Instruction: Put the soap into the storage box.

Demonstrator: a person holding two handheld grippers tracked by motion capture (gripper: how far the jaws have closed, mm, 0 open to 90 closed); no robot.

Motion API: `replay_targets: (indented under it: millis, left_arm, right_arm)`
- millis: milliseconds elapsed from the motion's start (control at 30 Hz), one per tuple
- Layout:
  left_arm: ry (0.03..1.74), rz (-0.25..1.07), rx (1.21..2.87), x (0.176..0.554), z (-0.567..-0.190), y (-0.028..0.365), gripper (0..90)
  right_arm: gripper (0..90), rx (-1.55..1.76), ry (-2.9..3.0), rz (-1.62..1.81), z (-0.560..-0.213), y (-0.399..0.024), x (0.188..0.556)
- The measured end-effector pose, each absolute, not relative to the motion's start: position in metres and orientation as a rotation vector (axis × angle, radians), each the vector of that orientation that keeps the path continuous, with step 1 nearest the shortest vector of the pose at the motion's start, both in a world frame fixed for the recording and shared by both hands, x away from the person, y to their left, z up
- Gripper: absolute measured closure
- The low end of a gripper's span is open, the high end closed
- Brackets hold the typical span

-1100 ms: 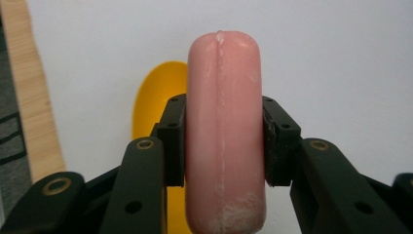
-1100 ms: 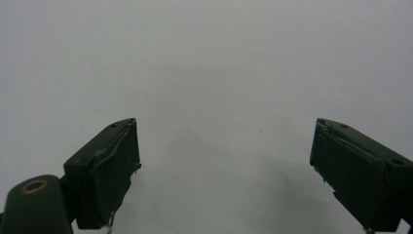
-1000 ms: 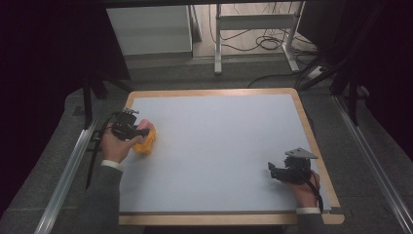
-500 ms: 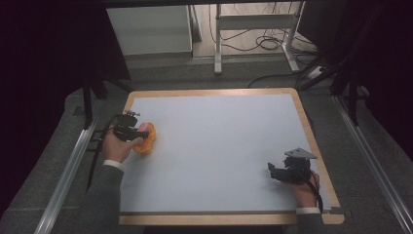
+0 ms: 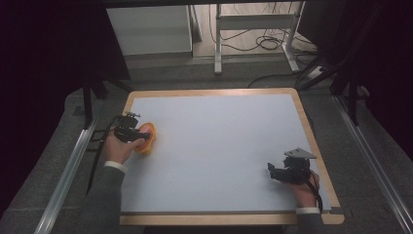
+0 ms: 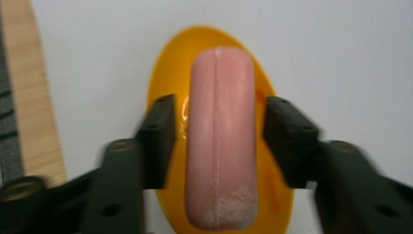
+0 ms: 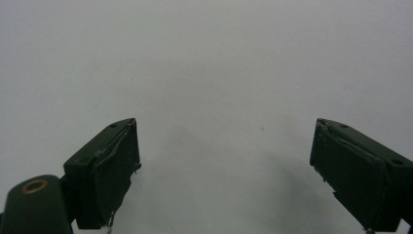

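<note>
A pink oblong bar (image 6: 221, 141) lies on an orange oval dish (image 6: 168, 73) at the left side of the pale table. My left gripper (image 6: 220, 105) straddles the bar. Its jaws have just been opening, and a narrow gap shows on each side between the pads and the bar, so the bar lies between them unpressed. In the high view the left gripper (image 5: 129, 132) sits by the orange dish (image 5: 150, 141), held by a hand in a grey sleeve. My right gripper (image 7: 225, 126) stands wide open over bare table, with nothing between its fingers; the right gripper (image 5: 273, 173) is near the table's front right corner.
The table (image 5: 219, 141) has a pale blue-grey top with a wooden rim (image 5: 209, 92); that rim (image 6: 34, 107) runs close beside the dish on the left. Metal rails (image 5: 68, 170) flank the table. Desk legs and cables (image 5: 263, 41) lie on the floor beyond.
The left hand has shifted slightly toward the near side at the orange dish. The right hand has kept still.
</note>
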State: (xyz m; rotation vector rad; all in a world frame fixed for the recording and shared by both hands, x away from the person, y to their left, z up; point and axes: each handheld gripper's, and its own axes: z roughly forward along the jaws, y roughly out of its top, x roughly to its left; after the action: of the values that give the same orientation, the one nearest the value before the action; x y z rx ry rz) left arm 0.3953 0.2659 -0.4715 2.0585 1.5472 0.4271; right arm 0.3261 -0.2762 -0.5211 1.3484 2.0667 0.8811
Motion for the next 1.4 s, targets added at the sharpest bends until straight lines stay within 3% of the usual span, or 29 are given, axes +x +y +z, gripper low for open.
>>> replay_targets:
  millis: [100, 233, 767, 1400]
  left_arm:
    - [1.513, 0.451, 2.039, 0.389, -0.46, 0.266, 31.7]
    - [1.462, 0.469, 2.033, 0.381, -0.45, 0.264, 25.7]
    - [1.225, 0.428, 1.999, 0.321, -0.461, 0.256, 24.3]
    - [1.211, 0.306, 1.955, 0.281, -0.509, 0.253, 23.0]
  right_arm:
    - [10.6, 1.349, 2.067, 0.88, -0.521, -0.276, 0.326]
    - [10.6, 1.345, 2.07, 0.877, -0.521, -0.275, 0.326]
    - [10.6, 1.333, 2.051, 0.887, -0.516, -0.275, 0.325]
    - [10.6, 1.297, 2.067, 0.896, -0.513, -0.269, 0.322]
